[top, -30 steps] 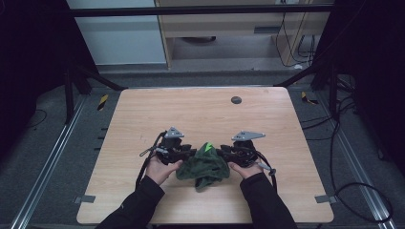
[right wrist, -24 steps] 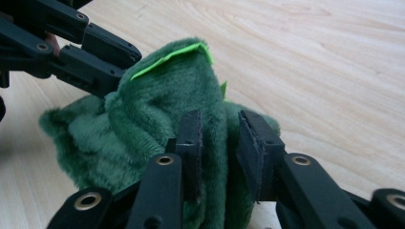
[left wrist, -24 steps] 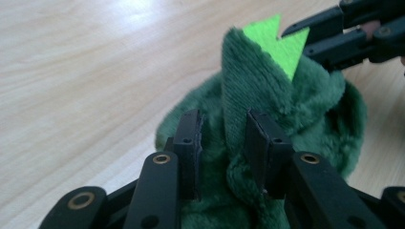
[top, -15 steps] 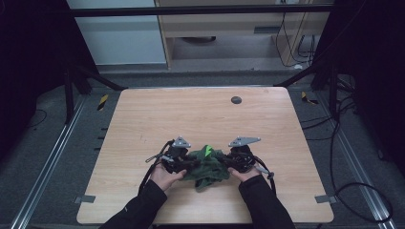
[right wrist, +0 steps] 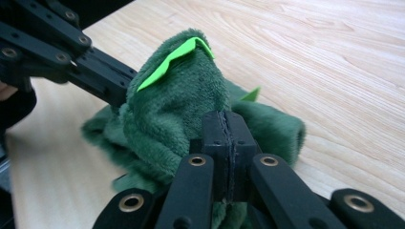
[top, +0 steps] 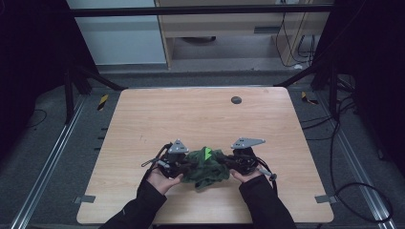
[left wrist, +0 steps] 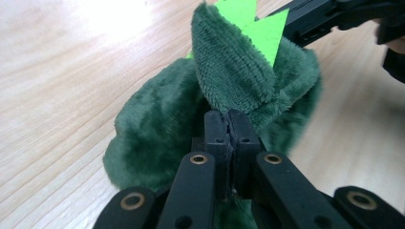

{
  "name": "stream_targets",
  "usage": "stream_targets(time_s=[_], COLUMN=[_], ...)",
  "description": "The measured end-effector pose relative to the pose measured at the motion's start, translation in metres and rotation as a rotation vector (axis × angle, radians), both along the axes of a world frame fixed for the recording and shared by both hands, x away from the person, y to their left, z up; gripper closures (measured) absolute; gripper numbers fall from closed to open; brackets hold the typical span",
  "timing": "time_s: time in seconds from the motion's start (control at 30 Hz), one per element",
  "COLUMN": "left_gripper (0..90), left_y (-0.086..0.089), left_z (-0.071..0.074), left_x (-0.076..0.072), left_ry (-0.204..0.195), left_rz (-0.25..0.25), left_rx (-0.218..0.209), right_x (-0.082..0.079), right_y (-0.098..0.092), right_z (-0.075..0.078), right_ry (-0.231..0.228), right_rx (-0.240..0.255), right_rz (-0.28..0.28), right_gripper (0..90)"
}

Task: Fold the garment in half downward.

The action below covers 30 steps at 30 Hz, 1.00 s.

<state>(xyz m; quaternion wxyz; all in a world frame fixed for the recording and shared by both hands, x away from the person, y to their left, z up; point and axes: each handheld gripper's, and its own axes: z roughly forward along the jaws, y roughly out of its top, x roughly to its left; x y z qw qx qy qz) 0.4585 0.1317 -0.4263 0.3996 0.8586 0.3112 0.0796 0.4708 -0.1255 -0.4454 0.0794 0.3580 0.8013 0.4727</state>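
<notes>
Between the two grippers, near the table's [top: 143, 119] front edge, a dark green plush cloth [top: 206, 168] with bright green felt spikes [top: 207, 153] is sitting bunched. Left gripper [top: 177, 163] and right gripper [top: 239, 162] are each pinching an opposite side, jaws pressed together on fabric, so it's spanning hand to hand.

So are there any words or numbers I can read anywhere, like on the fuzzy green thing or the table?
None: no readable words, numbers or labels.
The green plush garment bears bright green triangles, no letters.
The wooden table is plain, as is its dark round disc.
The left gripper and the right gripper are black with brass rivets, no markings.
</notes>
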Motion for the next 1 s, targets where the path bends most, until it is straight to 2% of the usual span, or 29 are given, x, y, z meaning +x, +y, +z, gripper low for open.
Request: stream_targets(time_s=[0.07,0.1,0.13,0.17,0.2,0.23,0.33,0.47,0.63,0.77,0.83,0.9,0.93,0.97,1.0], left_gripper=[88.5,88.5,88.5,88.4,88.4,88.4,88.3,87.9,85.4,75.7,74.4,73.9,74.2,74.8,75.5], left_y=[0.002,0.004,0.004,0.006,0.006,0.006,0.005,0.003,0.004,0.01,0.013,0.022,0.022,0.027,0.027], left_z=[0.002,0.005,0.005,0.006,0.006,0.004,-0.003,-0.011,-0.018,-0.019,-0.018,-0.012,-0.012,-0.009,-0.009], left_x=[-0.005,-0.014,-0.014,-0.023,-0.023,-0.031,-0.042,-0.048,-0.052,-0.057,-0.057,-0.056,-0.056,-0.052,-0.052], left_ry=[-0.008,-0.015,-0.015,-0.021,-0.021,-0.023,-0.012,-0.004,0.011,0.015,0.01,0.003,0.003,-0.006,-0.006], left_rz=[-0.002,-0.017,-0.017,-0.034,-0.034,-0.049,-0.076,-0.094,-0.117,-0.107,-0.098,-0.061,-0.061,-0.031,-0.031], left_rx=[-0.006,-0.013,-0.013,-0.012,-0.012,-0.011,-0.003,0.027,0.039,0.044,0.041,0.02,0.02,0.01,0.01], right_x=[-0.006,-0.009,-0.009,-0.016,-0.016,-0.022,-0.03,-0.039,-0.043,-0.045,-0.045,-0.046,-0.046,-0.045,-0.045], right_y=[0.0,0.001,0.001,0.002,0.002,0.003,0.004,0.001,-0.005,-0.008,-0.009,-0.012,-0.012,-0.013,-0.013], right_z=[0.002,0.002,0.002,0.003,0.003,0.002,0.0,-0.007,-0.014,-0.012,-0.011,-0.006,-0.006,-0.004,-0.004], right_ry=[-0.009,-0.008,-0.008,-0.009,-0.009,-0.011,-0.004,0.018,0.047,0.048,0.045,0.03,0.03,0.02,0.02], right_rx=[0.003,0.004,0.004,0.006,0.006,0.003,0.005,-0.01,-0.018,-0.015,-0.01,0.0,0.0,0.009,0.009], right_rz=[0.019,0.027,0.027,0.049,0.049,0.065,0.082,0.094,0.091,0.088,0.086,0.074,0.074,0.063,0.063], right_gripper=[89.0,88.9,88.9,88.7,88.7,88.3,87.4,85.6,83.1,81.4,81.3,81.3,81.3,81.3,81.3])
